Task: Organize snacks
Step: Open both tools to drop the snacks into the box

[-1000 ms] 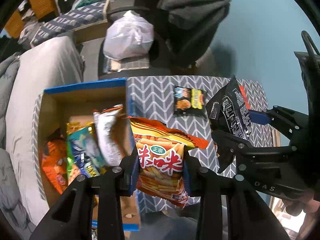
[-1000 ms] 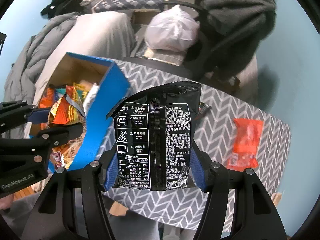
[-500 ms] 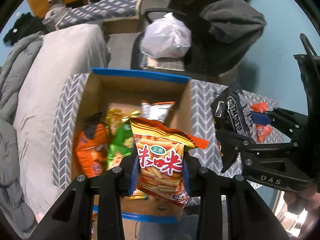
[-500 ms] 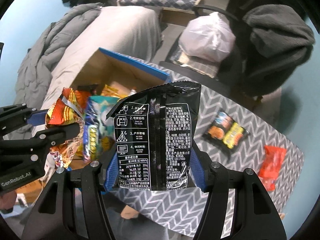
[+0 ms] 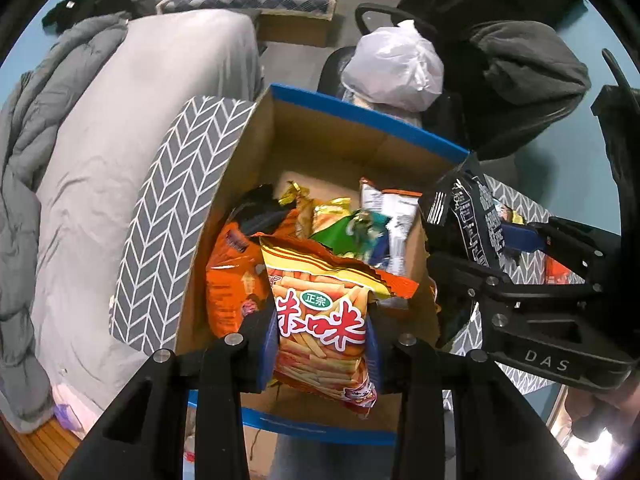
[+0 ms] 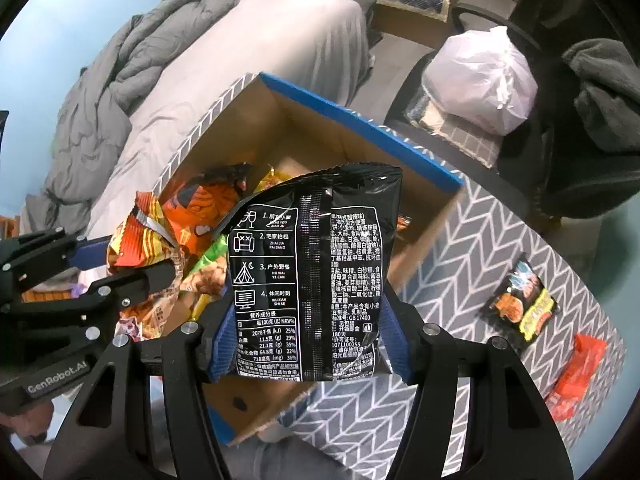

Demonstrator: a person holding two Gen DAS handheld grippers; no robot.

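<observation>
both grippers have shifted over the box [image 5: 360,112]; left gripper [image 5: 320,344] clamps the orange packet [image 5: 320,320], right gripper [image 6: 308,344] the black packet [image 6: 312,264]: release is due.

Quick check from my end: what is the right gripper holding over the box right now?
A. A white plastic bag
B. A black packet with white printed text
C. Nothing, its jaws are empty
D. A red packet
B. In the right wrist view the right gripper is clamped by its blue pads on the black packet, held above the cardboard box.
</observation>
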